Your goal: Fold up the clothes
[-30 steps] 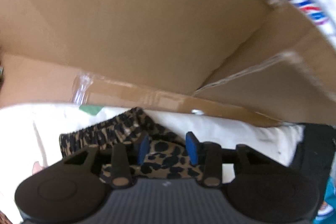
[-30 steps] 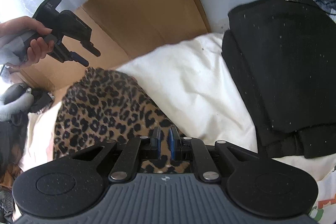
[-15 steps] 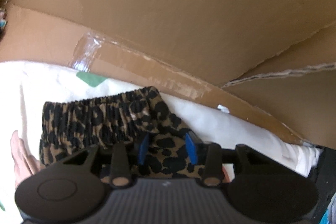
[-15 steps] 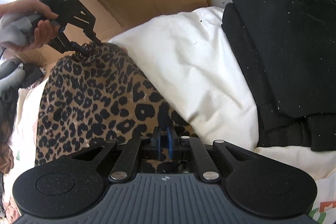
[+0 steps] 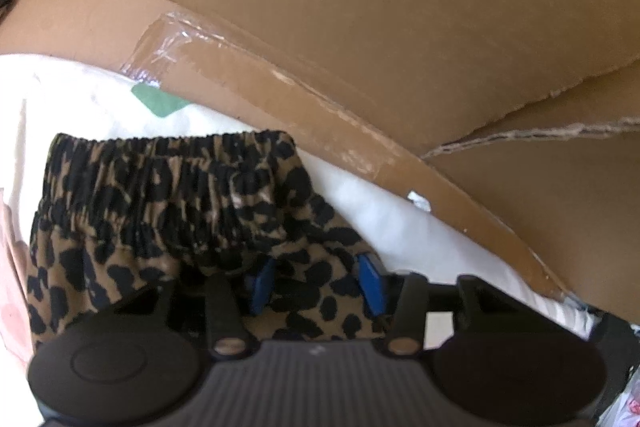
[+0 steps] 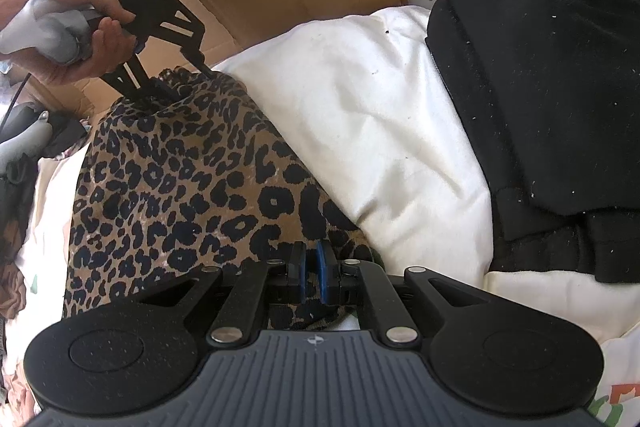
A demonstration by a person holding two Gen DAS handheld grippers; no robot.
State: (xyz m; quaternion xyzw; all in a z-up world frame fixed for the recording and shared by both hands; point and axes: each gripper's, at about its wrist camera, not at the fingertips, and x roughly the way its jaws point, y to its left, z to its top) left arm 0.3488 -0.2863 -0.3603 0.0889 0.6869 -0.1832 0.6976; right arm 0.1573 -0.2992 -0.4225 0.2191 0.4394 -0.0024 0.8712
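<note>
A leopard-print garment (image 6: 180,187) lies stretched along the white bedding (image 6: 380,115). My right gripper (image 6: 311,273) is shut on its near edge, with fabric pinched between the blue pads. At the far end, a hand (image 6: 80,39) holds my left gripper (image 6: 182,85) down on the gathered elastic waistband. In the left wrist view the waistband (image 5: 168,187) runs across the frame. My left gripper (image 5: 315,281) stands open there, its blue pads apart with leopard fabric lying between them.
Flattened cardboard (image 5: 360,27) leans right behind the bedding. A pile of folded black clothes (image 6: 540,87) sits on the right of the bedding. More loose clothing (image 6: 12,227) lies at the left edge. A printed white cloth (image 6: 616,387) shows at the bottom right.
My left gripper has come down from above onto the waistband end. The leopard garment now lies longer and flatter between the two grippers. The right gripper stays clamped.
</note>
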